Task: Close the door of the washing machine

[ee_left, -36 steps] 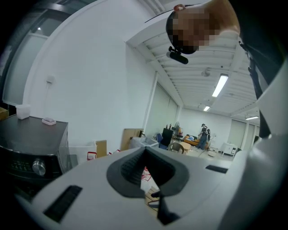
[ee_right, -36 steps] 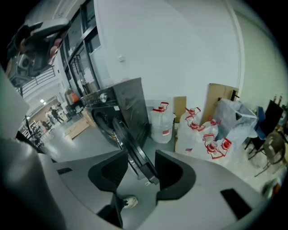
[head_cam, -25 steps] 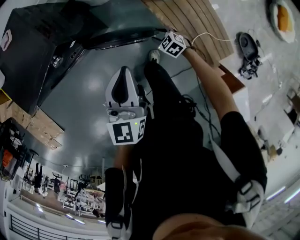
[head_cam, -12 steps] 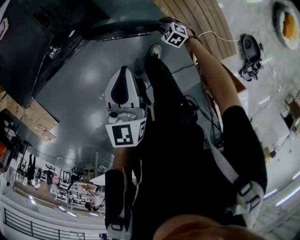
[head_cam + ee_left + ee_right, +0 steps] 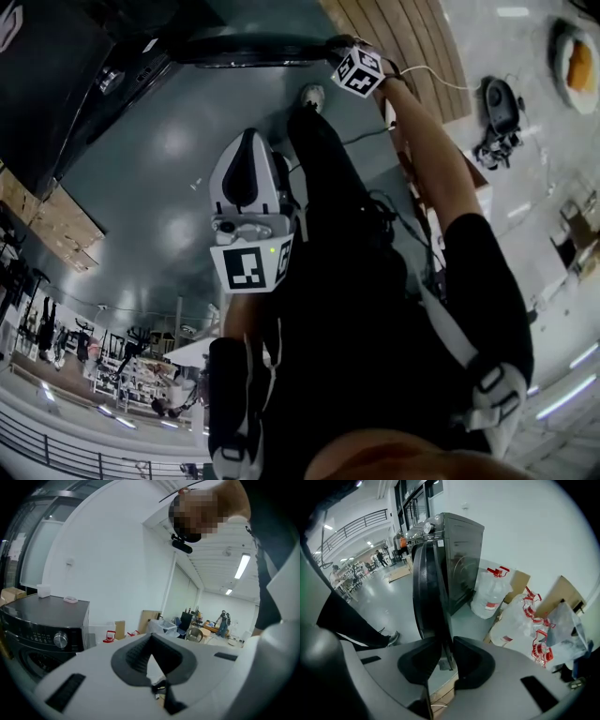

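Right gripper [image 5: 444, 644] is closing onto the door [image 5: 429, 583] rim; so shallow a bite could slip mid-swing. Left gripper [image 5: 150, 641] has its jaws together.

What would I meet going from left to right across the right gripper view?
trouser leg → shoe → open door → washing machine → water jug → clear plastic bags
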`<state>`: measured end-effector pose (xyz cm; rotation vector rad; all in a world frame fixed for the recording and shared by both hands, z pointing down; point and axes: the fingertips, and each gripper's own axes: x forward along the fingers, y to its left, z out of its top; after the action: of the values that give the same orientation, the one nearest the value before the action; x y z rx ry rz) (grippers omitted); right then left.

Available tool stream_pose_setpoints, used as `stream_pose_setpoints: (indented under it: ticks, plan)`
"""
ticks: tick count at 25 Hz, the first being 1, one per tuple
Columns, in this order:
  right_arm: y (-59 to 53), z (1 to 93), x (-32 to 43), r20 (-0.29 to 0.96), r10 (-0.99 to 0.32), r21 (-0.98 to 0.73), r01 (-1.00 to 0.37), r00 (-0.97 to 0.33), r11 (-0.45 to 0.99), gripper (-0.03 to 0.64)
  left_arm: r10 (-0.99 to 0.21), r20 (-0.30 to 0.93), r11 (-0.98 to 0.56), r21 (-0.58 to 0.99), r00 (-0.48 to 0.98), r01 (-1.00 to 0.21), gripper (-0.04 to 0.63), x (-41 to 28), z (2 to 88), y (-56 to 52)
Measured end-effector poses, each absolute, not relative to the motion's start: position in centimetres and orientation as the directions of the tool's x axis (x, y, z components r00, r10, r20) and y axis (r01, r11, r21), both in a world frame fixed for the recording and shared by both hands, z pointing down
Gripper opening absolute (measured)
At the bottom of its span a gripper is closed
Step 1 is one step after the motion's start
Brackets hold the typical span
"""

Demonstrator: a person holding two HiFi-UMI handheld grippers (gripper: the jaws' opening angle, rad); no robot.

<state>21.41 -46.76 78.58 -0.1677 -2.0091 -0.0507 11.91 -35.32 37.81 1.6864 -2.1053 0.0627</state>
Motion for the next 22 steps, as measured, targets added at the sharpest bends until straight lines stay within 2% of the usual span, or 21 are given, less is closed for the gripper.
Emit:
stream_pose_setpoints:
  ticks: [8, 22]
  plan:
    - [-42.0, 79.2, 22.6, 0.904, 0.109, -0.050, 0.152, -0.412, 0.987, 0.067, -0.922, 0.350, 0.255, 0.234, -0.163, -0.938, 0.002, 11.5, 38.0, -31.3]
    - [-31.2, 79.0, 24.8, 0.904, 0.084, -0.074, 0.041, -0.419, 0.996, 0.064, -0.920, 0.316, 0.315, 0.249, -0.231, -0.916, 0.002, 11.4, 38.2, -21.0]
